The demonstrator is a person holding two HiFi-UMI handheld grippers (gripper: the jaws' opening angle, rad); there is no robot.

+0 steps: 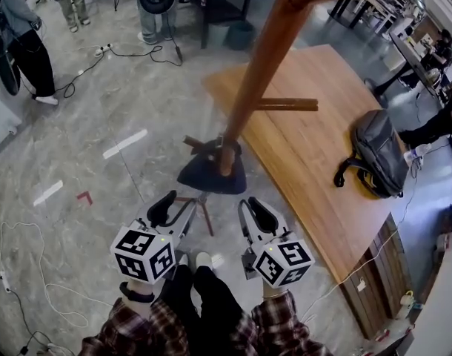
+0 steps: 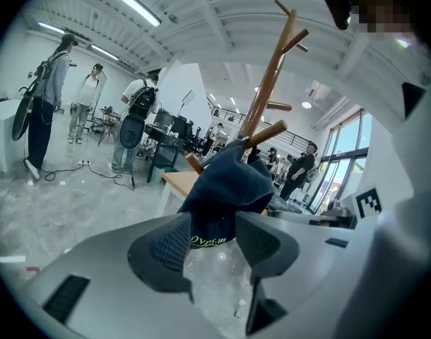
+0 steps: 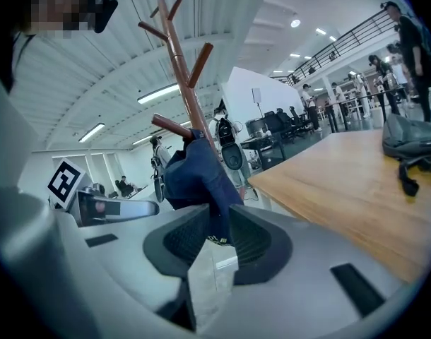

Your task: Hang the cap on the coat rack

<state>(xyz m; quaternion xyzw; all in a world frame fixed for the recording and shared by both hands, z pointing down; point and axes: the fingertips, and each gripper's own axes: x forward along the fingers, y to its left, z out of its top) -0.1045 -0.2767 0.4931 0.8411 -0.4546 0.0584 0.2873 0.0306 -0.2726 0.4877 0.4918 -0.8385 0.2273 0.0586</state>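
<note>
Cap [image 1: 209,175] on rack [image 1: 261,61] peg. Table [image 1: 307,154] beside rack, bag [image 1: 379,153] on it. Concrete floor [image 1: 78,169]: cables [image 1: 141,52], tape strips [image 1: 124,144]. Left gripper [image 1: 180,205], right gripper [image 1: 254,215] both spread, empty, near cap.

The head view looks steeply down the coat rack [image 1: 260,87]. Both gripper views face it from close below, sharing its cap [image 2: 226,186].

The cap [image 1: 211,175] is hanging on the coat rack [image 1: 263,65] just before my left tool [image 1: 180,208] and right tool [image 1: 252,213]; a backpack [image 1: 378,154] is lying on the tabletop [image 1: 307,147] to their right.
</note>
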